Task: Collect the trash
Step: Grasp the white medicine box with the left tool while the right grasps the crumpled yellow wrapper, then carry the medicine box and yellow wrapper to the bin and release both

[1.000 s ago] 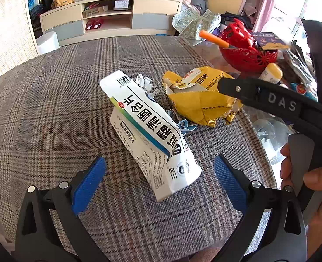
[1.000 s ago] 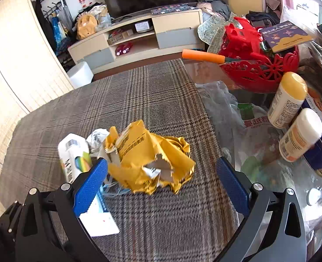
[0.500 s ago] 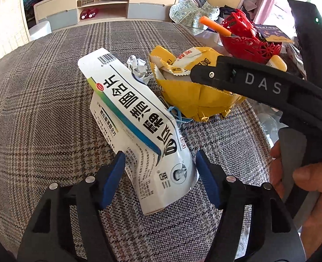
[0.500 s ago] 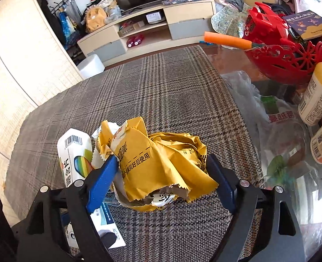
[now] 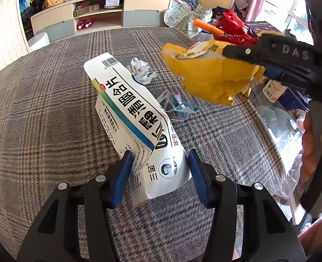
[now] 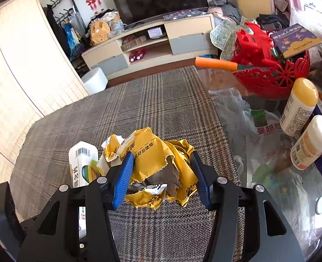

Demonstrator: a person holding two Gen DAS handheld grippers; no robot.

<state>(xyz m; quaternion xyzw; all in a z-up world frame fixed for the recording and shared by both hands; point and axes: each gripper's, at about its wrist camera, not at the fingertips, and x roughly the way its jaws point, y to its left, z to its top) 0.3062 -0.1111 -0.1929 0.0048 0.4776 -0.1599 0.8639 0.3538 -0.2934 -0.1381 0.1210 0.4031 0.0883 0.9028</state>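
Observation:
My left gripper (image 5: 159, 175) is shut on the near end of a white medicine box (image 5: 136, 126), which tilts up off the plaid tablecloth (image 5: 40, 120). My right gripper (image 6: 161, 174) is shut on a crumpled yellow wrapper (image 6: 161, 152) and holds it above the cloth; in the left wrist view the wrapper (image 5: 211, 76) hangs in the air at the right. The box also shows at the left of the right wrist view (image 6: 82, 163). A crumpled white paper ball (image 5: 140, 71) and blue plastic scraps (image 5: 178, 107) lie on the cloth beyond the box.
On the glass table at the right stand a red basket (image 6: 270, 76) with an orange-handled tool (image 6: 215, 63), two white bottles (image 6: 298, 107) and clear plastic bags (image 6: 248, 118). A TV cabinet (image 6: 152, 41) stands beyond the table.
Both grippers closed from wide open onto their items. The right one lifted the yellow wrapper off the cloth. The left one raised the near end of the box.

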